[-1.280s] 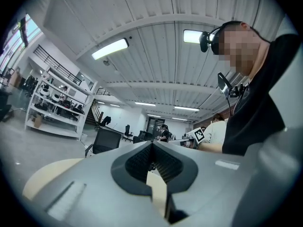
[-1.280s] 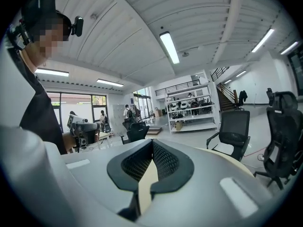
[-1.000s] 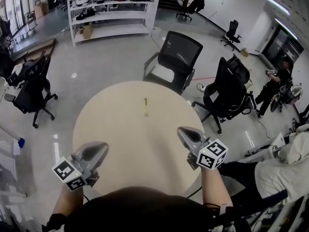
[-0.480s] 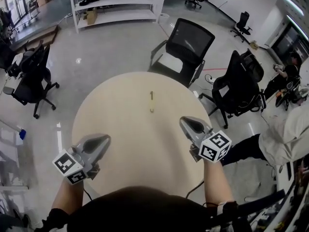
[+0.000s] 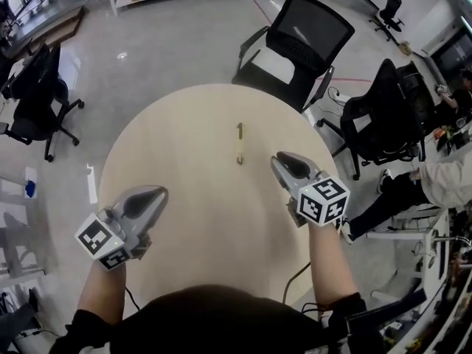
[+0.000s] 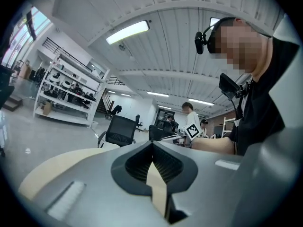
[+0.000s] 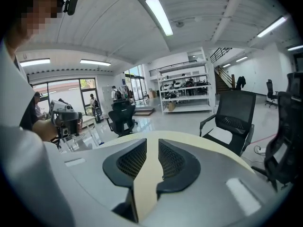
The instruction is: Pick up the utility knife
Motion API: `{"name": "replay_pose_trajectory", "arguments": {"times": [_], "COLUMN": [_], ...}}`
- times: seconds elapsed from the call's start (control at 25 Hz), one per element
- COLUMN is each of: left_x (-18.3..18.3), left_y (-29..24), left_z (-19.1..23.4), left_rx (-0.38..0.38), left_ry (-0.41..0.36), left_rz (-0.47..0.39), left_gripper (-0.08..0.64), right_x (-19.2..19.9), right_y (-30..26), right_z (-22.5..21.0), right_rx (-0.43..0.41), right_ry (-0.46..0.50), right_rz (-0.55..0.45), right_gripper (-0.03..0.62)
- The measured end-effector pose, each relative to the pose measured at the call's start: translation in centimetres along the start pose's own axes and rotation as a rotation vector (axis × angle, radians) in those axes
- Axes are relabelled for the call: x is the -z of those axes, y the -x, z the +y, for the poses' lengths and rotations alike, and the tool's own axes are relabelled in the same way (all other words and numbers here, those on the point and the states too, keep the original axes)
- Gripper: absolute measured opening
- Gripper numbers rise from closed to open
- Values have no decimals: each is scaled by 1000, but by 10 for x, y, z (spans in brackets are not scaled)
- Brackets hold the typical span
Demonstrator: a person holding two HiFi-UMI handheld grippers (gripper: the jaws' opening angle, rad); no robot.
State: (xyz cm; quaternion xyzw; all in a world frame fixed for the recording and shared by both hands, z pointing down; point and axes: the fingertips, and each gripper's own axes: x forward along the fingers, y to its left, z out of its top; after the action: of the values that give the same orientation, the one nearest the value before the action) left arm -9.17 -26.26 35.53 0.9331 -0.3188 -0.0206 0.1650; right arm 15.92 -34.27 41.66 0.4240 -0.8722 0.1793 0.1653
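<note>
The utility knife, slim and yellow with a dark end, lies on the far middle of the round beige table. My right gripper hovers just right of it and slightly nearer, pointing at the far rim. Its jaws have just been opening; in the right gripper view a narrow gap shows only tabletop between them. My left gripper hangs over the table's left side, far from the knife. In the left gripper view its tips meet with nothing between them. Neither gripper view shows the knife.
A black mesh office chair stands behind the table, another at the right and a third at the far left. A person sits at the right edge. A cable hangs by the table's near rim.
The head view has tipped down and the table fills more of it. Both grippers have advanced over the table, and the right one now sits close beside the knife.
</note>
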Motion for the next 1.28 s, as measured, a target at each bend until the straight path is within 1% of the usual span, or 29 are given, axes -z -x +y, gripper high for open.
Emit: {"name": "replay_pose_trajectory", "arguments": {"times": [0.12, 0.24, 0.36, 0.48, 0.6, 0.68, 0.8, 1.0, 1.28], "left_x": [20, 41, 63, 90, 114, 128, 144, 163, 178], "left_y": [-16, -37, -61, -79, -90, -98, -106, -109, -108], "left_z": [29, 59, 89, 112, 127, 132, 135, 148, 153], "left_rx": [-17, -28, -38, -42, -38, -27, 1, 9, 12], "left_ry": [14, 10, -1, -8, -10, 8, 48, 30, 34], "left_rz": [29, 50, 63, 88, 111, 140, 173, 196, 199], "left_gripper": [-3, -2, -3, -3, -3, -3, -3, -2, -3], "right_x": [23, 45, 68, 95, 124, 135, 144, 150, 151], "right_y": [-41, -85, -128, -166, -197, -213, -231, -249, -261], "right_z": [-20, -44, -69, -84, -92, -100, -110, -113, -102], "right_rx": [19, 34, 58, 67, 66, 72, 92, 84, 69], "right_ry": [-27, -38, -30, -6, 20, 25, 26, 41, 121], "right_rz": [60, 107, 158, 227, 307, 336, 351, 350, 368], "right_gripper": [104, 107, 110, 122, 163, 184, 199, 215, 221]}}
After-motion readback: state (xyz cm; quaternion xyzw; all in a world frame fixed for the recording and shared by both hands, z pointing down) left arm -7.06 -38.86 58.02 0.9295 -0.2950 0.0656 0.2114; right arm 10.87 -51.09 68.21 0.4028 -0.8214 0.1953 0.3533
